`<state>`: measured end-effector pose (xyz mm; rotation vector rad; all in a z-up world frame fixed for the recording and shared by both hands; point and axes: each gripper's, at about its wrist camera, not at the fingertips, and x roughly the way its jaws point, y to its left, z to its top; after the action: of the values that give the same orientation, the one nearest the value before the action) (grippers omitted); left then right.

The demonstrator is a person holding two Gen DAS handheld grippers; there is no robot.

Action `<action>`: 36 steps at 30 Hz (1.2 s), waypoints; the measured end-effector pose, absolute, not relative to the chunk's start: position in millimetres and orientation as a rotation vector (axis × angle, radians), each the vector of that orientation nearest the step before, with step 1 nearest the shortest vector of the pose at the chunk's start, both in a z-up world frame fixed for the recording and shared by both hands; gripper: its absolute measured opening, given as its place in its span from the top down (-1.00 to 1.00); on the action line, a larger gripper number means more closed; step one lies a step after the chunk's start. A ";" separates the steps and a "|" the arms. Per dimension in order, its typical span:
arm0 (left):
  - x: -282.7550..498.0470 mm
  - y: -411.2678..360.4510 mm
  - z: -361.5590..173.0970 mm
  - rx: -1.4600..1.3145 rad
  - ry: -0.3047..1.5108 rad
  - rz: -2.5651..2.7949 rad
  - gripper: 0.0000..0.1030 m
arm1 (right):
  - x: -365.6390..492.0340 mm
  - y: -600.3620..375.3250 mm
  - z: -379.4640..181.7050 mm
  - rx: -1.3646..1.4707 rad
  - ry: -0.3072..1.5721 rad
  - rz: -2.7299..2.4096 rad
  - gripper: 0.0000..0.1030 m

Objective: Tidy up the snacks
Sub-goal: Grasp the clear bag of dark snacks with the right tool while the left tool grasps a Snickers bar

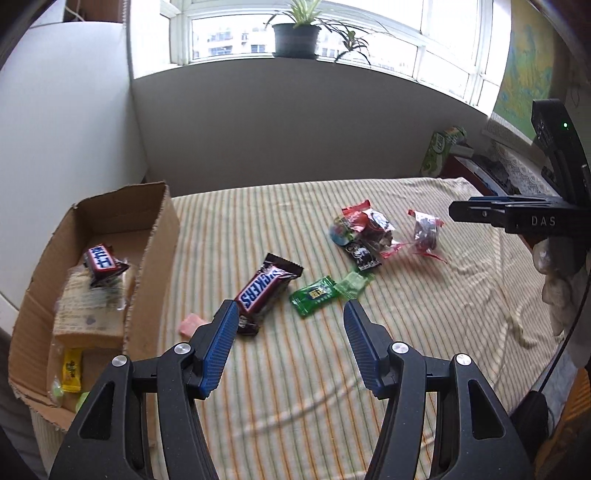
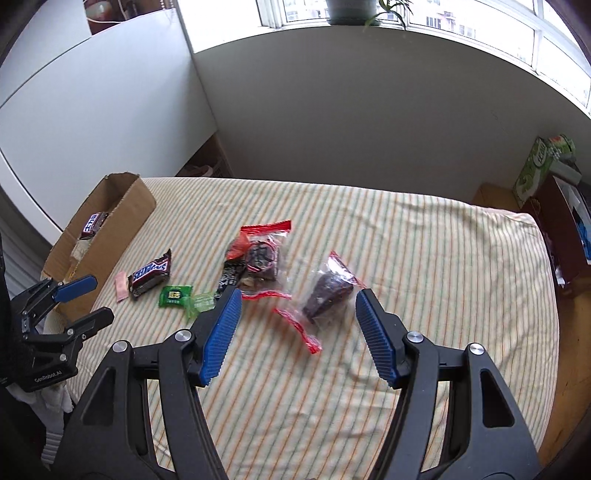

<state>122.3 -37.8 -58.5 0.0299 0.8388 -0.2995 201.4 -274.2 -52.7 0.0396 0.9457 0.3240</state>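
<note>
Two Snickers bars [image 1: 264, 291] (one boxed)

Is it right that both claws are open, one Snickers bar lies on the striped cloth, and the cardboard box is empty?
Not quite: the cardboard box is not empty. The left wrist view shows a Snickers bar and a yellow packet inside. The left claw and right claw are open, and one Snickers bar lies on the striped cloth.

White walls [image 2: 332, 110], bright window [image 1: 369, 33], potted plant [image 1: 296, 37] on sill, striped bedcover [image 2: 424, 258].

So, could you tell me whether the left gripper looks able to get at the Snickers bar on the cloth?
Probably yes: the left gripper is open, and the Snickers bar lies uncovered by its left fingertip.
</note>
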 end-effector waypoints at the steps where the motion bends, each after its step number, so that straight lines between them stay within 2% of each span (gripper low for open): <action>1: 125.6 -42.2 -62.2 0.040 0.853 -0.307 -0.14 | 203.3 -279.3 -55.6 0.051 0.951 0.318 -0.30; 7: 141.8 -52.6 -79.8 0.054 0.915 -0.323 -0.08 | 211.1 -295.7 -71.1 0.090 0.969 0.306 -0.30; 29: 189.8 -45.7 -108.5 0.084 0.953 -0.190 -0.07 | 257.1 -282.5 -114.2 0.166 1.095 0.333 -0.30; 30: 191.3 -44.5 -110.7 0.077 0.961 -0.192 -0.07 | 258.9 -280.5 -116.5 0.169 1.102 0.335 -0.26; 33: 195.7 -40.4 -116.8 0.041 0.983 -0.191 0.21 | 262.6 -274.1 -122.7 0.154 1.124 0.338 0.05; 36: 196.3 -39.2 -117.0 0.028 0.977 -0.191 0.33 | 263.7 -270.8 -126.2 0.148 1.137 0.339 0.16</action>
<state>196.3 -39.2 -117.0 0.0275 0.9770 -0.1907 263.7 -270.8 -126.2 0.1481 1.1374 0.3392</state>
